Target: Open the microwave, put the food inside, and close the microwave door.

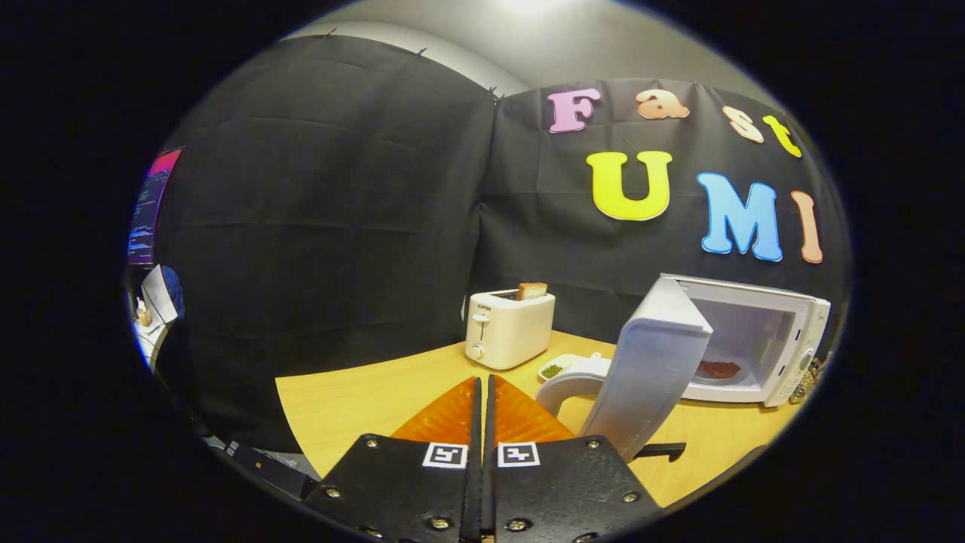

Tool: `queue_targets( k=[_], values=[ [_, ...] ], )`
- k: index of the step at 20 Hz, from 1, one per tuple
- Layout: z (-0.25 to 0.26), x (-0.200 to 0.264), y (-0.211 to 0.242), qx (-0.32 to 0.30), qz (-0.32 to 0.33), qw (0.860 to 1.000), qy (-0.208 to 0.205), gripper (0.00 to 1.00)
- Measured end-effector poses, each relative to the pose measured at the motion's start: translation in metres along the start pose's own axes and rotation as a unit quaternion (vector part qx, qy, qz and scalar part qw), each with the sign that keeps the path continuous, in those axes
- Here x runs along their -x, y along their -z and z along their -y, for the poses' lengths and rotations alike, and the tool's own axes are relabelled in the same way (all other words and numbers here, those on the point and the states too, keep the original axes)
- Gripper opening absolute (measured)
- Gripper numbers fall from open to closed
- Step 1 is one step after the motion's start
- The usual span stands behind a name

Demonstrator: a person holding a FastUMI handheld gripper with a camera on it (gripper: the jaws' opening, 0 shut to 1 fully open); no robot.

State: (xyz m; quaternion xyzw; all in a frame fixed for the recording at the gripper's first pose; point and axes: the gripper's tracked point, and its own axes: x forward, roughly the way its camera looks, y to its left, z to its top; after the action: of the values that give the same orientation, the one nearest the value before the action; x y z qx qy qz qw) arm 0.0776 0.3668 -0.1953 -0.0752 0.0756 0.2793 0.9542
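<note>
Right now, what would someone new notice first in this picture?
Probably the white microwave beyond the tongs, its door swung wide open and reddish food already on the plate inside. Next, the white toaster farther back on the wooden table, a slice of toast sticking up. The tongs are shut, holding nothing.

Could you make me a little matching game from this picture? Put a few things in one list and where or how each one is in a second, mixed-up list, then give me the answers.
Things:
1. Microwave door
2. Slice of toast
3. Reddish food
4. Gripper

States:
A. sticking up out of the toaster
B. fingers closed together, holding nothing
C. swung open
D. lying on a plate inside the microwave

Pairs: 1-C, 2-A, 3-D, 4-B
</note>
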Motion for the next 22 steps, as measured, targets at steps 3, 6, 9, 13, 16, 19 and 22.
queue_targets(
  k=[3, 6, 9, 13, 16, 19, 22],
  values=[
    [0.026, 0.021, 0.001, 0.022, 0.007, 1.0, 0.011, 0.01],
    [0.067, 0.041, 0.003, 0.025, 0.003, 0.999, 0.037, 0.01],
    [0.12, 0.056, 0.01, 0.02, -0.01, 0.997, 0.075, 0.01],
    [0.197, 0.067, 0.025, 0.0, -0.031, 0.991, 0.132, 0.01],
    [0.253, 0.071, 0.035, -0.009, -0.04, 0.983, 0.177, 0.01],
    [0.305, 0.071, 0.042, -0.032, -0.05, 0.975, 0.217, 0.01],
    [0.352, 0.069, 0.047, -0.049, -0.054, 0.963, 0.259, 0.01]
  ],
)
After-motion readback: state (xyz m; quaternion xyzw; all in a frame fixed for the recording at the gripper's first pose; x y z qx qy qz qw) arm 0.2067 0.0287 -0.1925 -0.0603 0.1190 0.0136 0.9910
